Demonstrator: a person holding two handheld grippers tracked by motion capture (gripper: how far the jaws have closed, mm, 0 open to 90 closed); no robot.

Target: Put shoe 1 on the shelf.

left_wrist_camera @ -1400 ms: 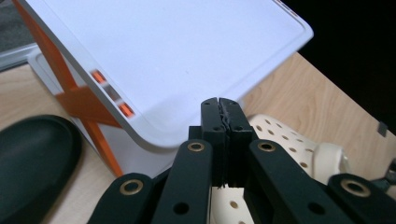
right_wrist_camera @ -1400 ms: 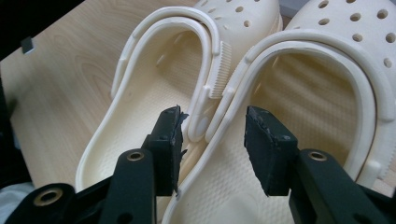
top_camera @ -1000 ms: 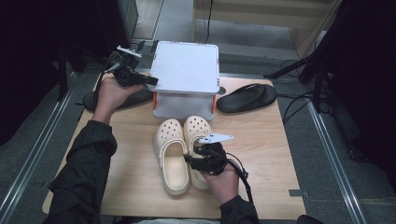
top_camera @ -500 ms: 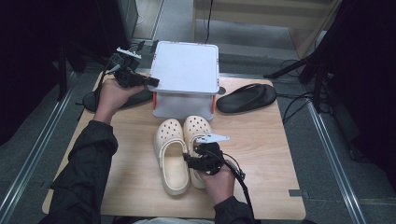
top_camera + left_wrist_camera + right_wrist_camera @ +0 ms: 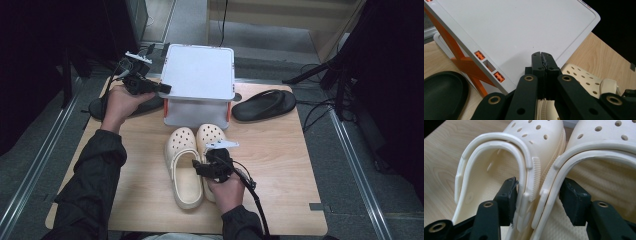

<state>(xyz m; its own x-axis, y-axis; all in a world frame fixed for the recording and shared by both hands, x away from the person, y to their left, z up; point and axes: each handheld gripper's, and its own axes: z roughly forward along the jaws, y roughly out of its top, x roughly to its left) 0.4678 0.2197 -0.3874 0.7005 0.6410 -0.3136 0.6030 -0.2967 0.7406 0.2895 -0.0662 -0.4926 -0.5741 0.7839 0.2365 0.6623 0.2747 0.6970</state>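
From the high view, my left claw (image 5: 162, 89) hangs at the left edge of the white box (image 5: 200, 70), its tip at the lid's rim. A black sandal (image 5: 102, 107) lies under that hand, on the table (image 5: 280, 165), and a second black sandal (image 5: 263, 104) sits well across the box from it. My right claw (image 5: 200, 167) is down at the heel end of the pair of cream clogs (image 5: 185, 165), which lie side by side just in front of the box.

In the left gripper view, my left claw (image 5: 543, 55) is clenched with nothing in it, its two jaws pressed together over the box lid (image 5: 524, 30). The orange frame (image 5: 461, 62) of the box runs to the left of it, with the black sandal (image 5: 441, 92) lower left and a clog (image 5: 584, 78) to the right.

In the right gripper view, my right claw (image 5: 539, 190) straddles the two inner walls of the clogs where they meet. The left jaw sits inside the left clog (image 5: 499, 152), its pad just against the wall; the right jaw sits inside the right clog (image 5: 604, 150). The jaws have just been closing on those two walls, and I cannot tell whether the right pad presses yet, so I call it not yet a firm grasp.
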